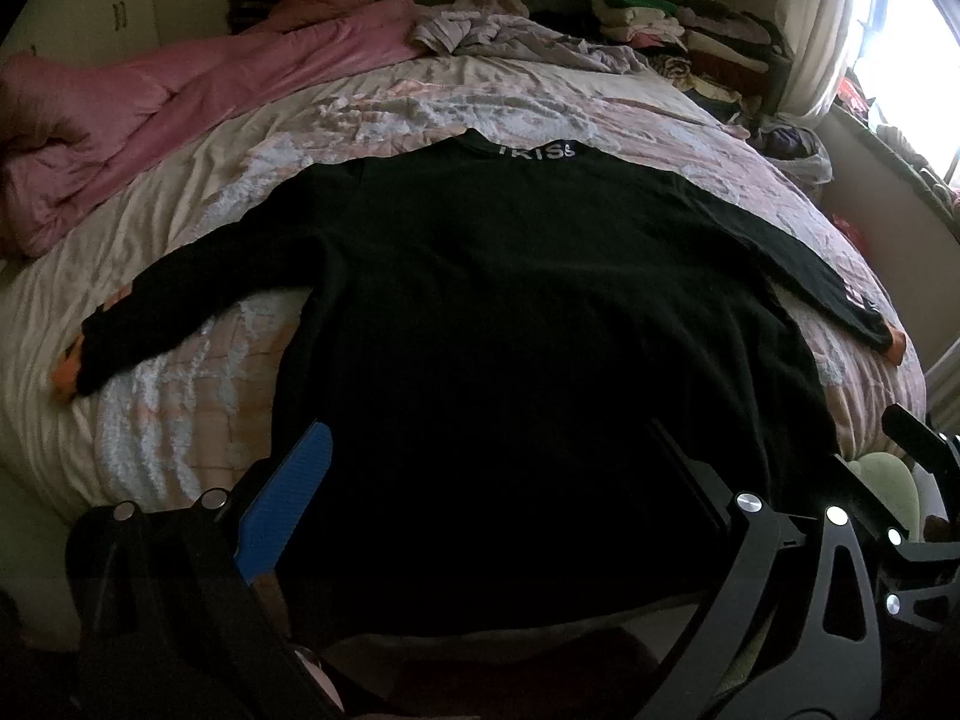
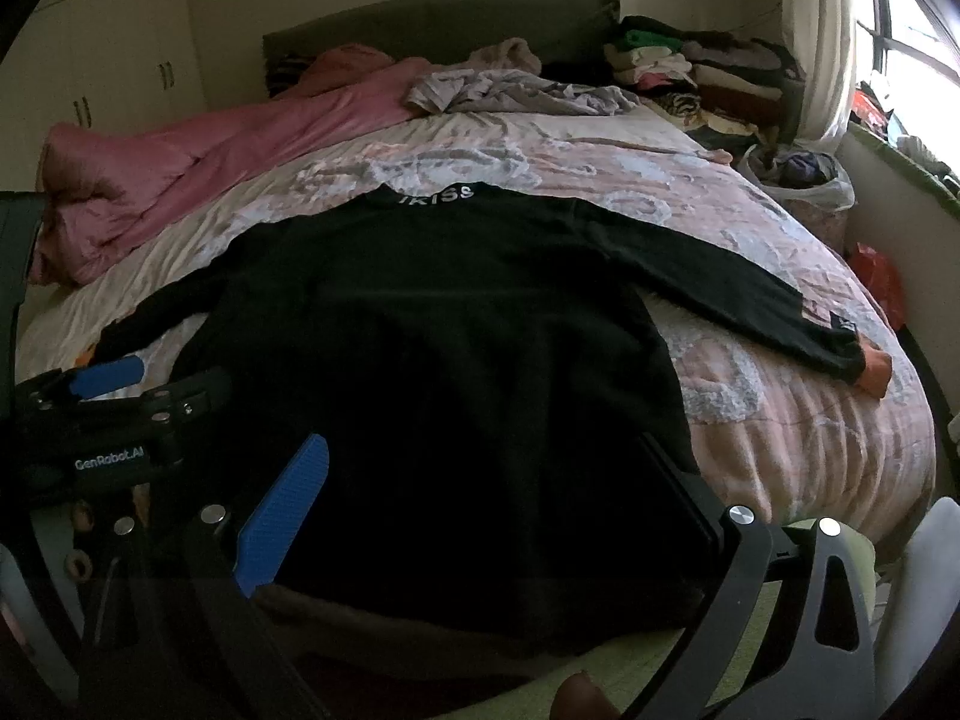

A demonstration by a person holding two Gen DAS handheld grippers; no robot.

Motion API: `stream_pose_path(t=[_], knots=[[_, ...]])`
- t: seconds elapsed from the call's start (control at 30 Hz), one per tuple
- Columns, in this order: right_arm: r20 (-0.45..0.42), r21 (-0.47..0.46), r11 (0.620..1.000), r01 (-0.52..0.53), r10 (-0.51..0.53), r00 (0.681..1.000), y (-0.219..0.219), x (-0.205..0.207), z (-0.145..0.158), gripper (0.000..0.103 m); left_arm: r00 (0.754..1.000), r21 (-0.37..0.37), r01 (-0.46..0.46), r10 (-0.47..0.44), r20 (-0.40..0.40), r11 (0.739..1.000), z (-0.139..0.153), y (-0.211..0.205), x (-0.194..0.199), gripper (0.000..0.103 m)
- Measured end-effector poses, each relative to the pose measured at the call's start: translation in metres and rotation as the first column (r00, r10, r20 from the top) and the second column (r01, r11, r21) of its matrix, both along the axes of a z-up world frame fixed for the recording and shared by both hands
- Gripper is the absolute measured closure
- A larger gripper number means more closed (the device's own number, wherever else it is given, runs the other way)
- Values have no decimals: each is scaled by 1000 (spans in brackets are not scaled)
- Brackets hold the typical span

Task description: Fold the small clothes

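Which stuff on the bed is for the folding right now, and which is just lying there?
For the job: black top, left gripper, right gripper, both open.

Just lying about: pink quilt, crumpled grey clothes, stacked clothes, plastic bag.

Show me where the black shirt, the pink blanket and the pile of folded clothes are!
black long-sleeved shirt (image 1: 510, 300): left wrist view, middle of its back.
pink blanket (image 2: 198, 162): right wrist view, its crumpled middle.
pile of folded clothes (image 2: 678, 60): right wrist view, light garments near the top.
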State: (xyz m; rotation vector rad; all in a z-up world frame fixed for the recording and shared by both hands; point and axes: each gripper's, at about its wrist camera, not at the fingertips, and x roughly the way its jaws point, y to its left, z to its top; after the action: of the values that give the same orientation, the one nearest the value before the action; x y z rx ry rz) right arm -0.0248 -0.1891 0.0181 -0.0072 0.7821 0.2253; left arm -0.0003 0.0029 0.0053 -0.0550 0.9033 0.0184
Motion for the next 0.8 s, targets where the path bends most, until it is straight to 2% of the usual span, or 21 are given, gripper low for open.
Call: stream_pose_path(t=[0.8], knots=[[1, -3, 1000, -2, 2, 1000, 0, 0, 1, 4, 1000, 4, -2, 2, 8, 1000, 9, 0, 3, 9]])
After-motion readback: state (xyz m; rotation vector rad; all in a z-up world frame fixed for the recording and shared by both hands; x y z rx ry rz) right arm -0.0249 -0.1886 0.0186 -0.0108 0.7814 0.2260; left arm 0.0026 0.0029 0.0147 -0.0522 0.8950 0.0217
